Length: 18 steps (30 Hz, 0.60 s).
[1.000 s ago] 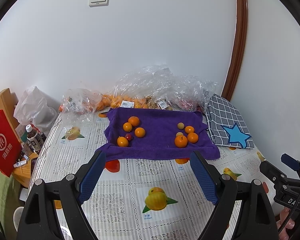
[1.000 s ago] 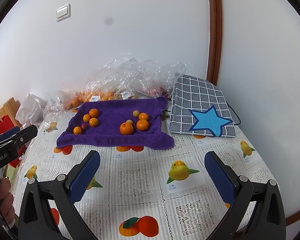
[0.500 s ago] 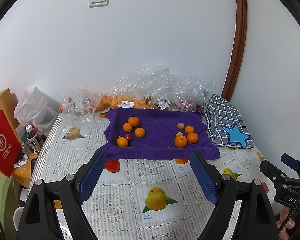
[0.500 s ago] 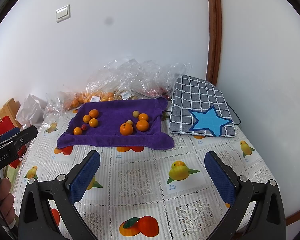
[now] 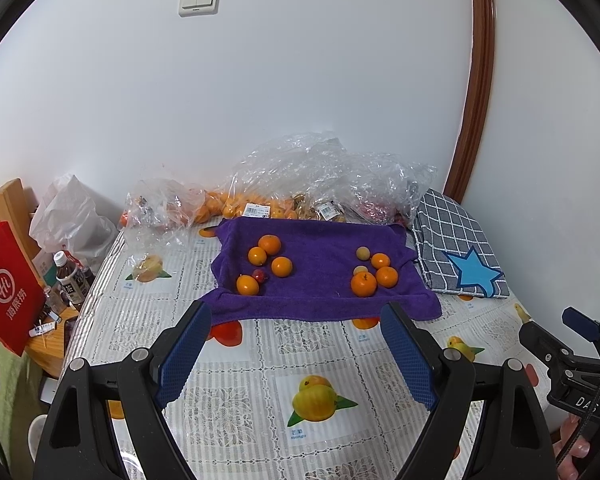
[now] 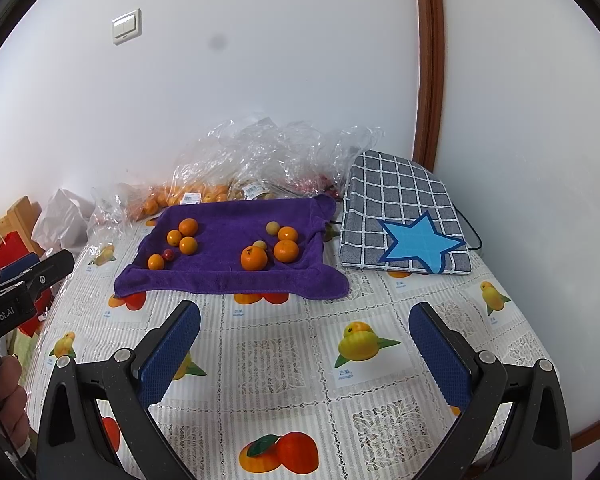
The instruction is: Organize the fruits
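A purple towel (image 5: pixel 320 264) (image 6: pixel 228 252) lies on the table with two groups of fruit on it. On its left are several small oranges (image 5: pixel 269 245) (image 6: pixel 188 227) and one small red fruit (image 5: pixel 259 276) (image 6: pixel 168 255). On its right are three oranges (image 5: pixel 364 284) (image 6: pixel 254 258) and two pale yellowish fruits (image 5: pixel 363 253) (image 6: pixel 273 227). My left gripper (image 5: pixel 296 320) hovers open in front of the towel's near edge, holding nothing. My right gripper (image 6: pixel 306 320) is also open and empty, short of the towel.
Clear plastic bags (image 5: pixel 320 176) (image 6: pixel 268 156) with more oranges lie behind the towel against the wall. A grey checked cushion with a blue star (image 5: pixel 456 252) (image 6: pixel 404 228) lies to the right. A red paper bag (image 5: pixel 8 288) and bottles (image 5: pixel 70 278) stand left of the table.
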{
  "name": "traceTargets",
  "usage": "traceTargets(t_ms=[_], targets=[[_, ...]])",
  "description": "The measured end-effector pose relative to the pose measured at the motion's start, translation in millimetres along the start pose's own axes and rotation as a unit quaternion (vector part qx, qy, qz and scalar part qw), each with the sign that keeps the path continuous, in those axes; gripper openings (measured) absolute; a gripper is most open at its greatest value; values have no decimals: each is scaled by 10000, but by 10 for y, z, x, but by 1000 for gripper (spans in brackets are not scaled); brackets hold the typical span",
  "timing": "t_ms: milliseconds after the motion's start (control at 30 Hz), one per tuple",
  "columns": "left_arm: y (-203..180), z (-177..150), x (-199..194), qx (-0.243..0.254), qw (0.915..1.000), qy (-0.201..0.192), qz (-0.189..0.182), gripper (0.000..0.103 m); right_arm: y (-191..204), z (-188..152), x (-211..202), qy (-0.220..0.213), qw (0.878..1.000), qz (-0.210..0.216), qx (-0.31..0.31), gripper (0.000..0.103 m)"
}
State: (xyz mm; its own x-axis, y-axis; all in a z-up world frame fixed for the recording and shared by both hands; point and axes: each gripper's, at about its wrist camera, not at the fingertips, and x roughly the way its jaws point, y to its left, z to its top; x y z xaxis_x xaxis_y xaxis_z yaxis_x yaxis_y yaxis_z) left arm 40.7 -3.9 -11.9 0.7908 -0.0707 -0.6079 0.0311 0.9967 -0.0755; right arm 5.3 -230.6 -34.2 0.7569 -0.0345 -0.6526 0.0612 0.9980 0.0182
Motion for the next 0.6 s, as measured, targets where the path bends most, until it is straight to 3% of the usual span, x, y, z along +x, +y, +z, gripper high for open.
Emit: traceTargets(t_ms=[600], targets=[[34, 16, -13, -9, 10000, 5, 12, 86, 47, 19, -15, -9, 10000, 4, -19, 103]])
